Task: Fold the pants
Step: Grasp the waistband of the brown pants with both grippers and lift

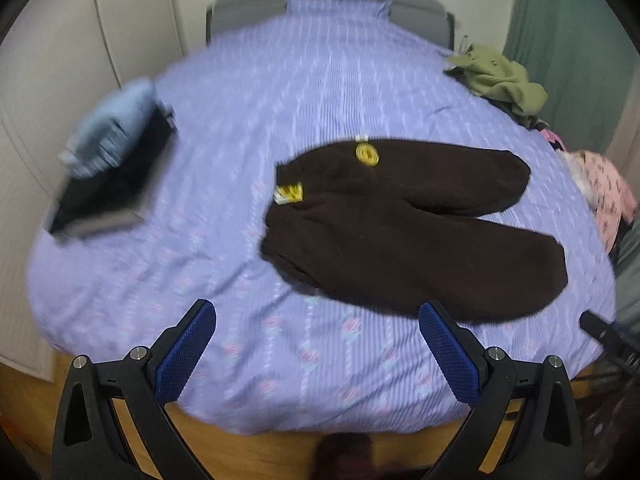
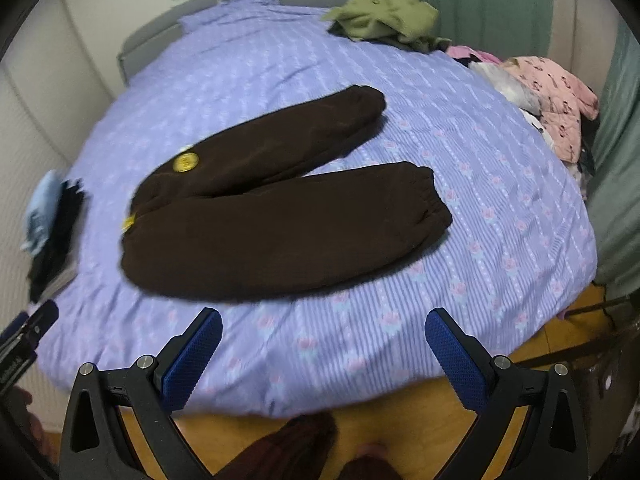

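Observation:
Dark brown fleece pants (image 1: 400, 224) lie flat on the purple bedspread (image 1: 240, 160), waistband to the left, both legs spread to the right in a V. A yellow round badge (image 1: 367, 153) and a yellow tag (image 1: 289, 194) sit near the waist. The pants also show in the right wrist view (image 2: 280, 216). My left gripper (image 1: 316, 312) is open and empty, above the bed's near edge, short of the pants. My right gripper (image 2: 323, 320) is open and empty, just short of the near leg. The right gripper's tip shows at the left view's right edge (image 1: 600, 330).
A stack of folded clothes, light blue (image 1: 112, 128) on black, lies at the bed's left. A green garment (image 1: 500, 76) and a pink patterned garment (image 1: 608, 196) are piled along the right edge. A grey headboard (image 1: 248, 8) is at the back. Wooden floor (image 1: 280, 448) lies below.

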Demonstrator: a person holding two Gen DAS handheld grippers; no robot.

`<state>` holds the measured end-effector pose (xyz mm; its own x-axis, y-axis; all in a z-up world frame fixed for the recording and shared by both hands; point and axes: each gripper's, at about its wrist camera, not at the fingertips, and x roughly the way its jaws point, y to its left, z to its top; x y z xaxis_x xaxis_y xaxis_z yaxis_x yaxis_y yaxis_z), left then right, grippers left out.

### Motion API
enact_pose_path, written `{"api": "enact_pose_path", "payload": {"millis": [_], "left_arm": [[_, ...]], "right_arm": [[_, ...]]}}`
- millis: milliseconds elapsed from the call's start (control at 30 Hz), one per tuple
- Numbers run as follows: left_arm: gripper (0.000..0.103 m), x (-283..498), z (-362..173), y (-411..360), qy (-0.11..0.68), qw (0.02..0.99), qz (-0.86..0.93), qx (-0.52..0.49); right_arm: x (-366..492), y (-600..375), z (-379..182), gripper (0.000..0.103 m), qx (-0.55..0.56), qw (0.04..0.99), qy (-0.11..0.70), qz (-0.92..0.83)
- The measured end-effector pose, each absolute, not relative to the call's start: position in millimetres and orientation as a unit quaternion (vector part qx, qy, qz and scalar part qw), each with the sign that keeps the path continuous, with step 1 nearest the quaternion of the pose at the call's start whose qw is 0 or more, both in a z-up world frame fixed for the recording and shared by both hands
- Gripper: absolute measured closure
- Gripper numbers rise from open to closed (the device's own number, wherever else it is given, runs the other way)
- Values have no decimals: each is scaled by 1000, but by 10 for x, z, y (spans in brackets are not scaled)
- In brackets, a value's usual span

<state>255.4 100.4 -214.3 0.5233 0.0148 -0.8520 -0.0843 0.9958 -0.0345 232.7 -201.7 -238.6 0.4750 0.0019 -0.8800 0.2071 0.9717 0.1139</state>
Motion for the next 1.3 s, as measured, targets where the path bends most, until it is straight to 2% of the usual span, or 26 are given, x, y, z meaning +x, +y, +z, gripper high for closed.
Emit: {"api": "enact_pose_path", "payload": {"millis": [300,467,567,667,700,767,800,867,900,933,1033,1200,1300], "left_arm": [[1,3309,-3063,1074,559,824,35,-85],[8,3474,-3440,1093,587,800,41,-119],[18,3540,-3610,1051,601,786,28,-141],[22,3589,-3716,958,609,781,19,-138],[33,3608,-3741,945,614,775,15,-149],[43,3652,-3750,930,620,768,7,-162],[51,3676,-3724,915,620,768,6,-157],[63,3698,-3646,893,619,771,4,-148],[70,3702,-3588,895,620,771,6,-146],[72,3691,-3545,900,619,772,5,-147],[76,3595,-3310,894,611,781,9,-127],[79,3402,-2918,923,605,790,35,-93],[79,3353,-2788,920,607,789,41,-83]], "right_arm": [[2937,-2182,-3116,6,160,810,550,-126],[3114,-2323,-3462,14,175,795,563,-145],[3140,-2453,-3640,16,186,783,570,-162],[3179,-2533,-3800,20,194,772,582,-167],[3205,-2568,-3856,24,196,767,588,-167],[3244,-2618,-3888,32,205,762,592,-164],[3276,-2629,-3875,37,202,761,595,-163],[3332,-2617,-3799,56,189,764,597,-154],[3357,-2612,-3725,71,178,767,598,-151],[3355,-2609,-3646,82,174,770,596,-145],[3316,-2576,-3290,87,163,784,586,-121],[3117,-2483,-2720,87,151,792,584,-89],[3075,-2475,-2570,87,152,791,587,-81]]}}
